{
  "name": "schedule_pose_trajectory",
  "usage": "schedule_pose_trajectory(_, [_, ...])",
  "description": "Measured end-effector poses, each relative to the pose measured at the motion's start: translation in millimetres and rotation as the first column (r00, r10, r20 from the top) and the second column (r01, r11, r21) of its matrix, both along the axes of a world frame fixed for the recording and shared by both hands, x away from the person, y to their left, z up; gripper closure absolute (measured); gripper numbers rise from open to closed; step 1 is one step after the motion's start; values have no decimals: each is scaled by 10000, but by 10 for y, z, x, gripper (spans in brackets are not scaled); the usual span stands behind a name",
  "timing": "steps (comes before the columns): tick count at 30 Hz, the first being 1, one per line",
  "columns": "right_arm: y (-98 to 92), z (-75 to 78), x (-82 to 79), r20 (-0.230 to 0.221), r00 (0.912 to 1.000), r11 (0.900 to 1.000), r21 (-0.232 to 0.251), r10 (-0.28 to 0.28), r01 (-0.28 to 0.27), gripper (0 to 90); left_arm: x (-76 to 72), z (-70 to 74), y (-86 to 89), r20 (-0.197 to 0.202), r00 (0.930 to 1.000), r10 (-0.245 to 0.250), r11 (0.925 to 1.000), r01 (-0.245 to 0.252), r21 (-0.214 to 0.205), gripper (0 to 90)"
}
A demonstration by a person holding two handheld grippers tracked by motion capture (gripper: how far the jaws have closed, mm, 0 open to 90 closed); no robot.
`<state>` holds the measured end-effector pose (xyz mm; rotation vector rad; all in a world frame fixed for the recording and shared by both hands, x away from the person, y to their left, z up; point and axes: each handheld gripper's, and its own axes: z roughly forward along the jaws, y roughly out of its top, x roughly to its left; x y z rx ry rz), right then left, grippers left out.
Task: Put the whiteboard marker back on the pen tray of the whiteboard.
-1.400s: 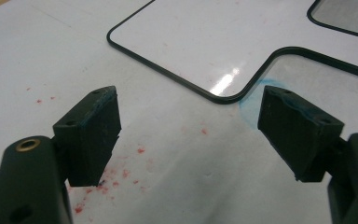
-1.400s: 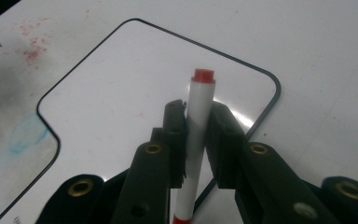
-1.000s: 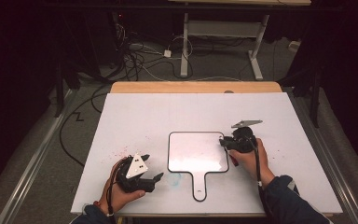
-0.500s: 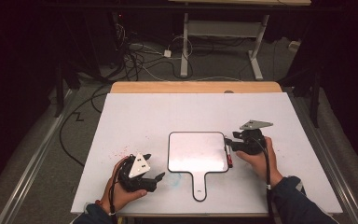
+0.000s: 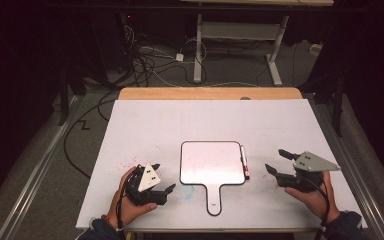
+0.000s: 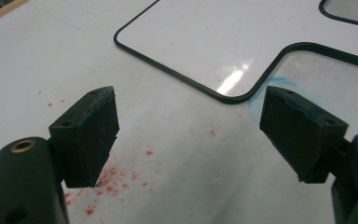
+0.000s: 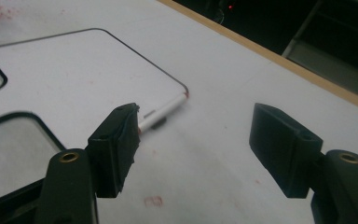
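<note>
A small whiteboard [image 5: 212, 162] with a short handle [image 5: 213, 200] lies flat in the middle of the table. A white marker [image 5: 244, 163] rests on the table along the board's right edge. My right gripper [image 5: 276, 161] is a short way right of the marker. Its jaws have just been opening and stand open with nothing between them. In the right gripper view the marker [image 7: 165, 109] lies beyond the left pad, beside the whiteboard [image 7: 74, 70]. My left gripper [image 5: 164, 177] rests open just left of the handle. In the left gripper view its jaws [image 6: 193, 130] frame bare table near the whiteboard [image 6: 205, 42].
The white table top [image 5: 145, 130] carries red specks [image 6: 116, 186] and a blue smear [image 6: 265, 88] by the board's handle. A wooden strip [image 5: 210, 93] runs along the far edge. Cables and a desk frame [image 5: 240, 35] stand on the floor beyond.
My right gripper has drawn back to the right from the board's right edge and opened its jaws. The marker stays beside the board. The left gripper has kept still.
</note>
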<state>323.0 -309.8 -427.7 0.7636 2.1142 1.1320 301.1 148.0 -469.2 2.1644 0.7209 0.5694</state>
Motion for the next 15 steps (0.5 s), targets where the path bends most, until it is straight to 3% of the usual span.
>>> schedule_pose_trajectory(5, [-176, -80, -177, 148, 9999, 9999, 61, -90, 89, 316, 25, -14, -3, -11, 9998, 177, 9998, -176, 122, 187])
schedule_pose_trajectory(7, [-198, -100, -200, 203, 9997, 9999, -98, -120, 122, 304, 39, -21, -12, -34, 9997, 222, 9996, -221, 195, 185])
schedule_pose_trajectory(15, [-217, -75, -213, 389, 9990, 9995, 255, -208, 198, 276, 74, -41, -35, -44, 9997, 239, 9988, -237, 424, 186])
